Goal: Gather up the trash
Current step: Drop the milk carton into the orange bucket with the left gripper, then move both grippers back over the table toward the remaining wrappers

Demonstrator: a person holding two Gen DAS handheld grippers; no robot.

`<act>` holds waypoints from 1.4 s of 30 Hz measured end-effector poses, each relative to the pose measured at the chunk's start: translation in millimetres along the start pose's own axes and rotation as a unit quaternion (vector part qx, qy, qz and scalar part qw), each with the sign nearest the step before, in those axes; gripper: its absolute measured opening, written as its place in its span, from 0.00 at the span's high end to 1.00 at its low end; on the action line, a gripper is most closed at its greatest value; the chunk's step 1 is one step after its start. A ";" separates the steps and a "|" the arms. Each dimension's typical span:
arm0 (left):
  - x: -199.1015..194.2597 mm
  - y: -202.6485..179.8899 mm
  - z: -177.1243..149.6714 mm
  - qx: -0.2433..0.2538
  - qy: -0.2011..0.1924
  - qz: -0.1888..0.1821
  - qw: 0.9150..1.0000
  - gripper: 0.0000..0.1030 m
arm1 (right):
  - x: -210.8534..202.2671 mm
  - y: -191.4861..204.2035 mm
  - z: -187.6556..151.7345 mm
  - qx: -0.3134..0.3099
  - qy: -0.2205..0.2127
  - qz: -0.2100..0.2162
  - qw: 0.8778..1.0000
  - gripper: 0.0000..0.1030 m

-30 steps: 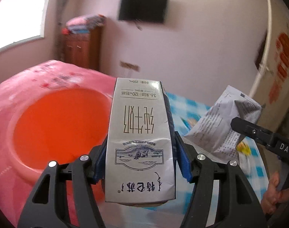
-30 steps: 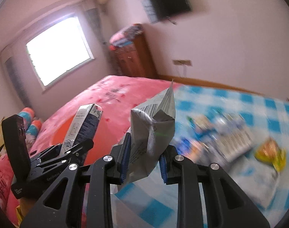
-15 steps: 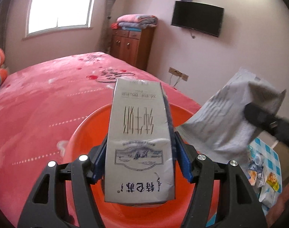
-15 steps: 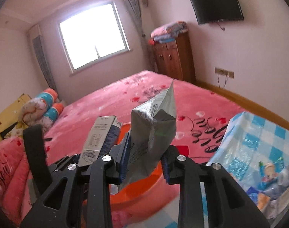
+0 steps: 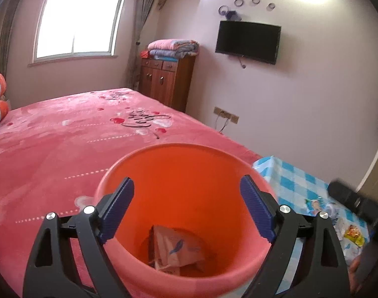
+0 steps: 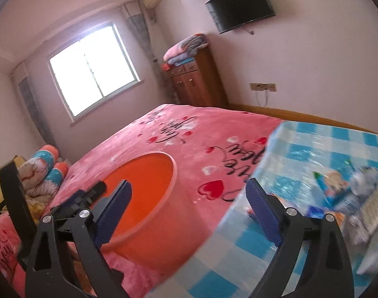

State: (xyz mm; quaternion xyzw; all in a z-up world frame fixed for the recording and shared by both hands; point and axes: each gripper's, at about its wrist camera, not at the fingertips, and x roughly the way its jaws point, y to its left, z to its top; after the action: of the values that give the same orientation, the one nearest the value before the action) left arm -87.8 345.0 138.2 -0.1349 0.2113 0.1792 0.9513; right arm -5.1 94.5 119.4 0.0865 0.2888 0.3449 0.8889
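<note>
An orange bucket stands on the pink bed, with a crumpled packet and a carton lying at its bottom. My left gripper is open and empty, directly above the bucket's mouth. My right gripper is open and empty, beside the bucket, toward the checked cloth. The left gripper shows at the left of the right wrist view. More trash wrappers and a bottle lie on the blue checked cloth.
The pink bedspread stretches behind the bucket. A wooden cabinet with folded blankets stands at the far wall, beside a wall TV. Pillows lie at the bed's head. Wrappers lie on the checked cloth.
Both grippers have opened. The milk carton has left my left gripper and the grey packet has left my right one; trash now lies in the bucket. The right gripper has swung toward the checked cloth.
</note>
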 end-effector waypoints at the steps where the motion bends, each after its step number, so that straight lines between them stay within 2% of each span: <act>1: -3.9 -3.4 -2.4 0.001 -0.002 -0.008 1.000 0.14 | -4.5 -3.7 -6.4 -0.002 -0.002 -0.009 1.000 0.11; 5: -12.2 -13.6 -13.5 0.020 -0.007 -0.028 0.999 0.14 | -21.3 -15.2 -36.1 -0.009 -0.009 -0.040 0.999 0.10; 10: -28.8 -24.6 -30.7 0.008 -0.018 -0.071 0.997 0.14 | -44.2 -31.6 -70.8 -0.015 -0.024 -0.068 0.997 0.07; 14: -35.7 -40.2 -45.1 0.033 -0.006 -0.069 0.997 0.14 | -63.6 -39.1 -86.9 -0.028 -0.047 -0.091 0.994 0.05; 16: -36.7 -47.2 -52.0 0.045 0.008 -0.072 0.996 0.14 | -70.3 -41.5 -91.8 -0.030 -0.048 -0.095 0.994 0.05; 21: -49.3 -66.1 -65.4 0.082 0.011 -0.069 0.994 0.14 | -83.8 -44.2 -99.5 -0.033 -0.052 -0.110 0.992 0.05; 25: -52.8 -70.5 -74.8 0.083 0.021 -0.087 0.993 0.14 | -94.3 -46.9 -107.8 -0.031 -0.049 -0.114 0.992 0.05; 33: -59.0 -83.8 -90.0 0.103 0.021 -0.084 0.991 0.14 | -111.7 -66.9 -120.6 -0.007 -0.047 -0.128 0.991 0.05; 42: -60.2 -101.6 -107.8 0.118 0.048 -0.110 0.986 0.14 | -129.7 -88.6 -131.1 0.015 -0.044 -0.137 0.989 0.05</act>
State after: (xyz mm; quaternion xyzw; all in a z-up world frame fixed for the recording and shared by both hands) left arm -136.3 200.7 89.5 -0.0522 0.2602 0.0407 0.9633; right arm -107.5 -63.6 39.7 0.0739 0.2639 0.2111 0.9383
